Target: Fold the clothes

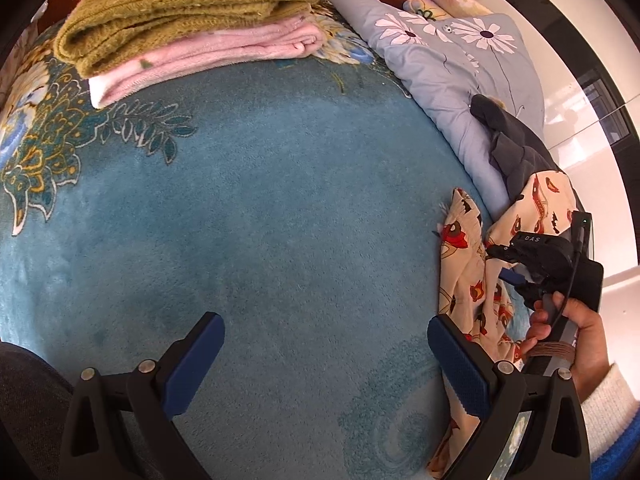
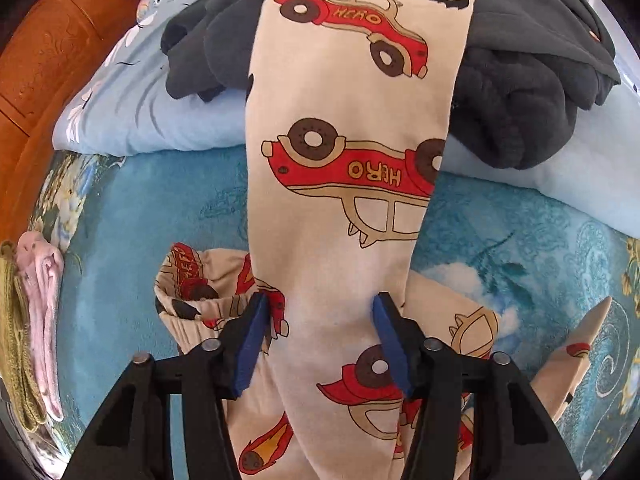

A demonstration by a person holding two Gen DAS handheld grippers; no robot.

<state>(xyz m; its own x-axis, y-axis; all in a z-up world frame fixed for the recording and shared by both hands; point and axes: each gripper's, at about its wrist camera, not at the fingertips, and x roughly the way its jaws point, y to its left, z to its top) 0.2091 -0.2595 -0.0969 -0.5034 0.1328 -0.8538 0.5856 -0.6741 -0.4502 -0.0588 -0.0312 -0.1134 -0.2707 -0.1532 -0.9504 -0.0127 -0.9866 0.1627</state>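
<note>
Cream pyjama trousers printed with red cars (image 2: 352,184) lie stretched from the dark clothes down over the blue bed cover. My right gripper (image 2: 318,336) is open, its blue pads either side of one trouser leg, with the elastic waistband (image 2: 188,304) to its left. In the left wrist view the trousers (image 1: 472,264) lie crumpled at the right, with the right gripper (image 1: 532,256) and the hand on it. My left gripper (image 1: 324,360) is open and empty above the bare blue cover.
Folded olive (image 1: 180,8) and pink (image 1: 208,52) clothes are stacked at the back left. A dark grey garment pile (image 2: 520,88) lies on a floral lilac quilt (image 1: 452,64). The wooden headboard (image 2: 48,60) stands behind. The blue cover (image 1: 260,220) spreads across the middle.
</note>
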